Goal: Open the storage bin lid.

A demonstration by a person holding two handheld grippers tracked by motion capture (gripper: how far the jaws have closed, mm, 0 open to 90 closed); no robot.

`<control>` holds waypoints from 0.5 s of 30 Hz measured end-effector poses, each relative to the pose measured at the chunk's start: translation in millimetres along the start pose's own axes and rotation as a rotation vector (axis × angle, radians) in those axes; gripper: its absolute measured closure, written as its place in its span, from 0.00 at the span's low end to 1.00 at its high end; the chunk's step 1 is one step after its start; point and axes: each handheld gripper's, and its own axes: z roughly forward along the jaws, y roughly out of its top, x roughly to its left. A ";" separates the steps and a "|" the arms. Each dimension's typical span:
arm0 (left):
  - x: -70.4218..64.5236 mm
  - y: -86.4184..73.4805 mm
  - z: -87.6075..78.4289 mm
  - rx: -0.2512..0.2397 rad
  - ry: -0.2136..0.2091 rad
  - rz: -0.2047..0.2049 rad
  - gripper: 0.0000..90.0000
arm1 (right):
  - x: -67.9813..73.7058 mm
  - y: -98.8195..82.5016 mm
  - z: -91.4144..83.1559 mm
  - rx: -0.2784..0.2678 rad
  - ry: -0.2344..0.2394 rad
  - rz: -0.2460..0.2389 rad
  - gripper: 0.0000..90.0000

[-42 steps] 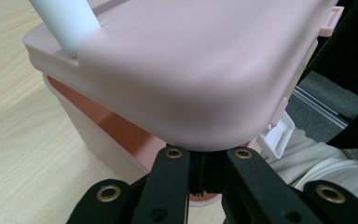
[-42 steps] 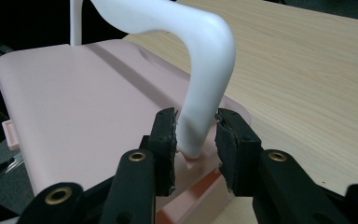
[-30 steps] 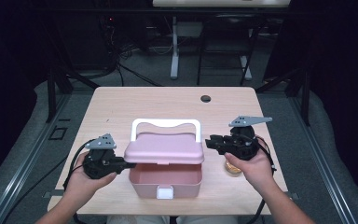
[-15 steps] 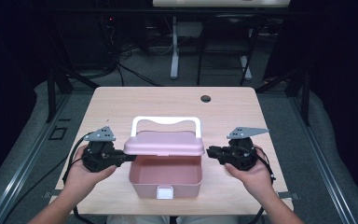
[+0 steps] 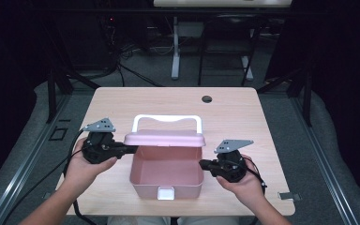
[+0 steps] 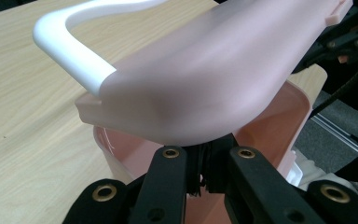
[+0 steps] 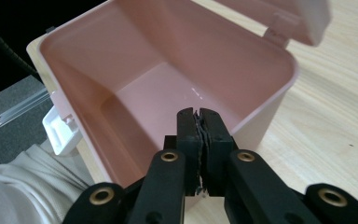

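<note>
Right claw has dropped beside the box on the bench, its jaws just clenched empty; left claw, clenched under the lid, props it open

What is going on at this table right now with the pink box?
A person at a wooden table works a pink box with hand-held tongs in each hand. The left tongs are shut at the left edge of the box's lid, which is raised with its white handle toward the back. The right tongs have just been closing and are now shut at the box's right rim, with nothing visible between them. The inside of the box looks empty.
</note>
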 end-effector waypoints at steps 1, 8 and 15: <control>0.5 1.2 0.1 0.000 0.005 0.002 0.98 | 0.9 -0.5 1.4 0.002 0.004 -0.003 0.98; 4.5 9.0 0.0 -0.005 0.013 -0.001 0.98 | 6.4 -4.5 11.3 0.025 0.020 -0.012 1.00; 6.2 14.4 0.2 -0.005 0.019 -0.008 0.98 | 9.5 -7.2 19.4 0.050 0.038 -0.023 1.00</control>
